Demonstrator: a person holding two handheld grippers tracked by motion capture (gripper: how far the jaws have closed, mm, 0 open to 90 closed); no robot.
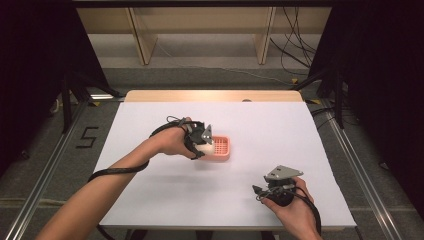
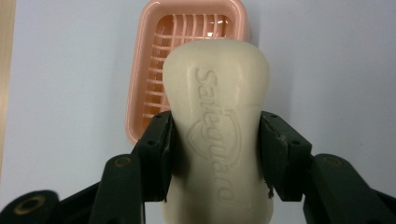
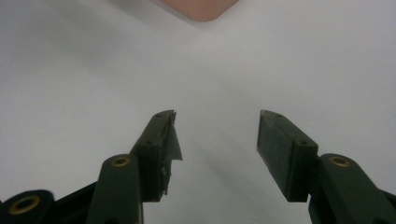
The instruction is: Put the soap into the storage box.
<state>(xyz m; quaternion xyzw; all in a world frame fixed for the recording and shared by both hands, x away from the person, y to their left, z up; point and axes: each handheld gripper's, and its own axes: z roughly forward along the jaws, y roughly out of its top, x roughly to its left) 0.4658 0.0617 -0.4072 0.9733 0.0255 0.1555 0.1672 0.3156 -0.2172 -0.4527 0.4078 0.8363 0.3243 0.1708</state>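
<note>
A cream bar of soap (image 2: 217,126) with raised lettering is clamped between the two black jaws of my left gripper (image 2: 217,154). It hangs just above the near end of a pink soap dish (image 2: 149,70) with a slatted bottom. From the high view the left gripper (image 1: 202,142) and the soap (image 1: 206,148) sit at the left edge of the pink dish (image 1: 223,148), mid-table. My right gripper (image 3: 217,135) stands open over bare white tabletop with nothing between its jaws. In the high view the right gripper (image 1: 257,191) rests near the front right of the table.
A white sheet (image 1: 150,190) covers the table, with a wooden strip (image 1: 210,95) along its far edge. A pink corner of the dish (image 3: 201,9) shows at the top of the right gripper view. Shelving and cables stand on the floor beyond the table.
</note>
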